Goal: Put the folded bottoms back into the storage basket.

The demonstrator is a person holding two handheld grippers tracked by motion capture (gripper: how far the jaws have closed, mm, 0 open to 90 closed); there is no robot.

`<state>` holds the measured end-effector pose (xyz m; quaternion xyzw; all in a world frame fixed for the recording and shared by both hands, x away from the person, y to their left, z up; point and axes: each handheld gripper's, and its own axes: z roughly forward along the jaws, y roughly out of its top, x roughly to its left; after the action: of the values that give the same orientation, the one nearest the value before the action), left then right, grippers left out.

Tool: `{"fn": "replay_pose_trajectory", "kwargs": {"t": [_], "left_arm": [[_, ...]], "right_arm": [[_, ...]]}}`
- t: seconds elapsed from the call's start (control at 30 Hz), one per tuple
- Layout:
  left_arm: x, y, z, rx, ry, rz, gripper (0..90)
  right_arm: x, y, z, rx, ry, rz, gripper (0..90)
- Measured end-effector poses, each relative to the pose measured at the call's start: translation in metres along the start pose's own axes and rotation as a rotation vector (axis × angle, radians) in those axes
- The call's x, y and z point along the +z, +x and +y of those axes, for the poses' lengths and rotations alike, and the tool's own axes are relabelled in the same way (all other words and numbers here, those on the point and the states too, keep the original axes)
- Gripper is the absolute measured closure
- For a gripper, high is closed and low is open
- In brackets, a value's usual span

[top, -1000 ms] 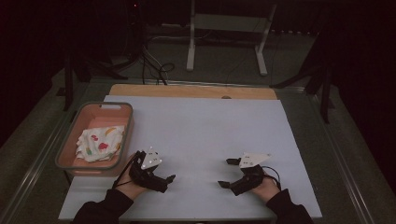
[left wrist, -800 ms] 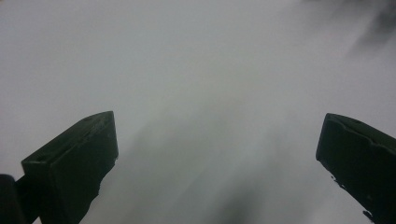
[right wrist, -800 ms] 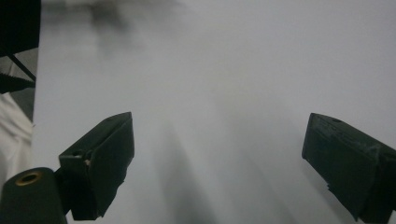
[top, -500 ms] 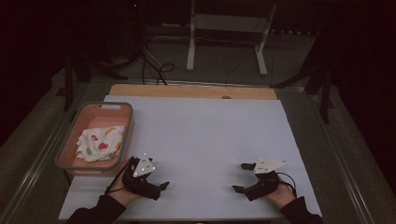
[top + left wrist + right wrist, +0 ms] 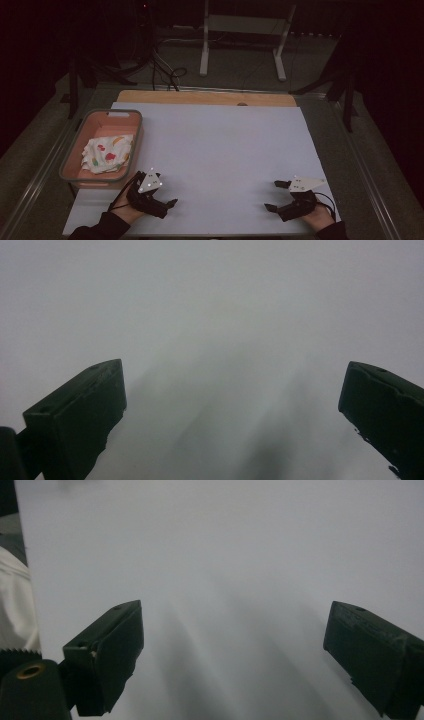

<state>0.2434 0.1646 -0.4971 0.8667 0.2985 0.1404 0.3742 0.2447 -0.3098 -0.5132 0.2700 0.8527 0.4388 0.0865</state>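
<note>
Two grippers rest low at the table's (image 5: pixel 220 150) near edge, both spread wide and empty: the left gripper (image 5: pixel 167 204) points rightward, the right gripper (image 5: pixel 277 196) leftward. A patterned cloth (image 5: pixel 107 153) lies crumpled in the pink basket (image 5: pixel 131 118), just beyond the left hand.

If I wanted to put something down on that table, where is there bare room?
Nearly all of the white tabletop is bare: the wide stretch from the pink basket at its left edge across to the right edge, and the gap between the left tool and right tool. The basket itself is taken up by a folded printed cloth.
</note>
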Motion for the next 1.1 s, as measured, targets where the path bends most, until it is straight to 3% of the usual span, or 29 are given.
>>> {"fn": "replay_pose_trajectory", "kwargs": {"t": [0.33, 0.67, 1.1], "left_arm": [[-0.005, 0.002, -0.001, -0.008, -0.02, 0.004, 0.2], [-0.004, 0.0, -0.002, 0.008, -0.007, -0.017, 0.2], [-0.005, 0.0, -0.002, 0.006, -0.028, -0.029, 0.2]], "right_arm": [[-0.024, -0.006, -0.012, 0.03, -0.024, -0.059, 9.3], [-0.02, -0.007, -0.005, 0.028, -0.028, -0.067, 9.3], [-0.011, -0.006, 0.0, 0.02, -0.033, -0.073, 9.3]]}}
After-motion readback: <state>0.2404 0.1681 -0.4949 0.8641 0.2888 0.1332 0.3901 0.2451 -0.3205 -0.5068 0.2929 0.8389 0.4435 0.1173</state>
